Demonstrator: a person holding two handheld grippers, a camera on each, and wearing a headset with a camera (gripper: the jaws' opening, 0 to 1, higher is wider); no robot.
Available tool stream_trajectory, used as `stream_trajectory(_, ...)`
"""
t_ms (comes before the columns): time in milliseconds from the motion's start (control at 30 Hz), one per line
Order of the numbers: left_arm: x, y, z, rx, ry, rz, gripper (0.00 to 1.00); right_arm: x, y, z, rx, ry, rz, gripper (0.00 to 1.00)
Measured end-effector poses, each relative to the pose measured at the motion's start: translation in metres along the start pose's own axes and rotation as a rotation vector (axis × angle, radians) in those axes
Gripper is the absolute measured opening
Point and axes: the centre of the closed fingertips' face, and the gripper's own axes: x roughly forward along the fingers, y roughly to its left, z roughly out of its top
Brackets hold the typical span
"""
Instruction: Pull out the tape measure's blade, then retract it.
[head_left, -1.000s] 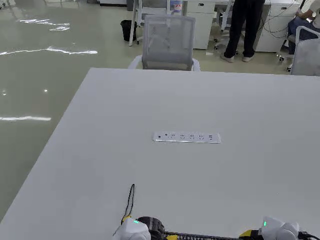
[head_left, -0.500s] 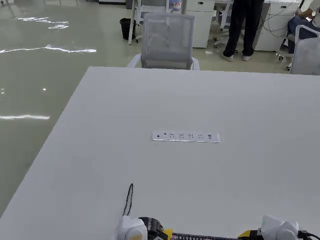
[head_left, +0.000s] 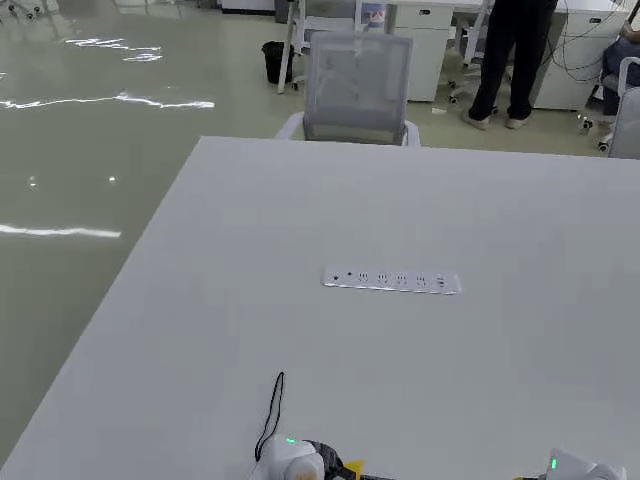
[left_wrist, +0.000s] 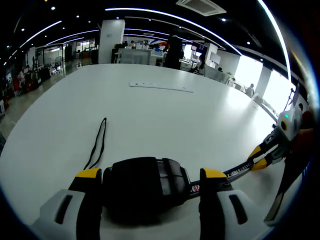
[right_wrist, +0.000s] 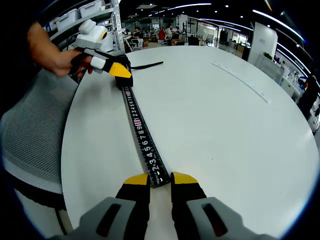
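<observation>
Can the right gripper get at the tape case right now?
Probably not: the left gripper is clamped across the case, covering both sides, and the right gripper is itself shut on the end of the blade.

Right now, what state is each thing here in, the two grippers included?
Tape measure: on the table, clamped by the left gripper.
Blade: pulled out, flat on the table, tip pinched by the right gripper.
Strap: slack on the table.
Power strip: nothing plugged in.
Chair: empty, at the table's far edge.
</observation>
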Motion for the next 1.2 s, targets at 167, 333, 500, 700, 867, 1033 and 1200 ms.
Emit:
stream_trajectory(167,0.002,0.002,-0.002,0.007,0.000,0.013,0.77,0.000,0.000,0.000,0.000,-0.001,0.000,0.15)
stream_trajectory(333,0.004,0.006,-0.006,0.032,0.029,0.043,0.72,0.001,0.000,0.000,-0.001,-0.001,0.000,0.15)
stream_trajectory(500,0.004,0.006,-0.009,0.088,0.037,0.045,0.72,0.001,-0.001,-0.001,-0.002,-0.003,-0.001,0.15)
stream_trajectory(700,0.004,0.007,-0.007,0.082,0.037,0.044,0.71,0.001,-0.001,-0.001,-0.004,-0.003,-0.002,0.15)
stream_trajectory(867,0.003,0.006,-0.003,-0.017,0.015,0.045,0.73,0.000,0.000,0.000,-0.006,-0.001,0.000,0.14)
stream_trajectory(1033,0.006,0.013,-0.004,-0.040,0.017,0.071,0.73,0.000,0.000,0.000,-0.006,-0.002,-0.001,0.14)
stream_trajectory(1200,0.005,0.008,-0.004,-0.038,0.017,0.059,0.72,0.001,-0.001,-0.002,-0.005,-0.003,-0.001,0.14)
